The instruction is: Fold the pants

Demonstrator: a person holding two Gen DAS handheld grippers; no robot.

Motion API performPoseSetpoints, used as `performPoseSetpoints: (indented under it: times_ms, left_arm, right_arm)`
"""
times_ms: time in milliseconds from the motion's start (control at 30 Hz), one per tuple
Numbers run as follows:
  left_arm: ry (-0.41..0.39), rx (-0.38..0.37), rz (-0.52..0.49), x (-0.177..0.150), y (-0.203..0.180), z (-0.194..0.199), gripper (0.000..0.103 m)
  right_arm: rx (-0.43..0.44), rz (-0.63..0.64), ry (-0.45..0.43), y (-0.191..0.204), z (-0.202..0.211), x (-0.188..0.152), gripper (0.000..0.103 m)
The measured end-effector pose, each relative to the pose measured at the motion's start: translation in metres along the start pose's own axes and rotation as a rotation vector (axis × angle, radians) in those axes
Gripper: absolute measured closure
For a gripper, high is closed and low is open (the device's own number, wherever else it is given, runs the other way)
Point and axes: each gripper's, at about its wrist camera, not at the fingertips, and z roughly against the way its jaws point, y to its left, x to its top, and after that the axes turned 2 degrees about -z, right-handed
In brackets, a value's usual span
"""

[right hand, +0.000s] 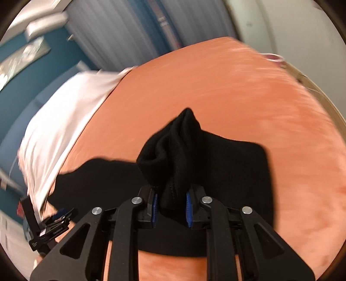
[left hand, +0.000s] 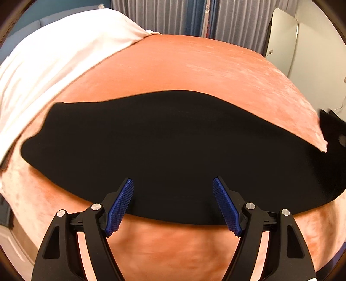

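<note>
Black pants (left hand: pixel 164 147) lie flat across the orange bed cover (left hand: pixel 194 69), stretched from left to right. My left gripper (left hand: pixel 173 183) is open and empty, its blue pads over the near edge of the pants. My right gripper (right hand: pixel 172 200) is shut on a bunched end of the pants (right hand: pixel 173 149) and holds it lifted above the rest of the fabric (right hand: pixel 237 168). The right gripper also shows as a dark shape at the right edge of the left wrist view (left hand: pixel 333 129). The left gripper shows at the lower left of the right wrist view (right hand: pixel 54 222).
A white sheet or pillow (left hand: pixel 54 56) covers the far left of the bed. Grey and blue curtains (left hand: pixel 194 15) hang behind the bed. A standing mirror (left hand: pixel 281 39) leans at the far right. The bed's right edge (right hand: pixel 324 103) drops to the floor.
</note>
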Motion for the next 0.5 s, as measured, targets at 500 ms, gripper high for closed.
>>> performPoseSetpoints:
  times_ms: [500]
  left_arm:
    - [-0.025, 0.002, 0.051, -0.005, 0.106, -0.007, 0.030]
  right_arm:
    - [-0.010, 0.221, 0.233, 0.157, -0.151, -0.064, 0.081]
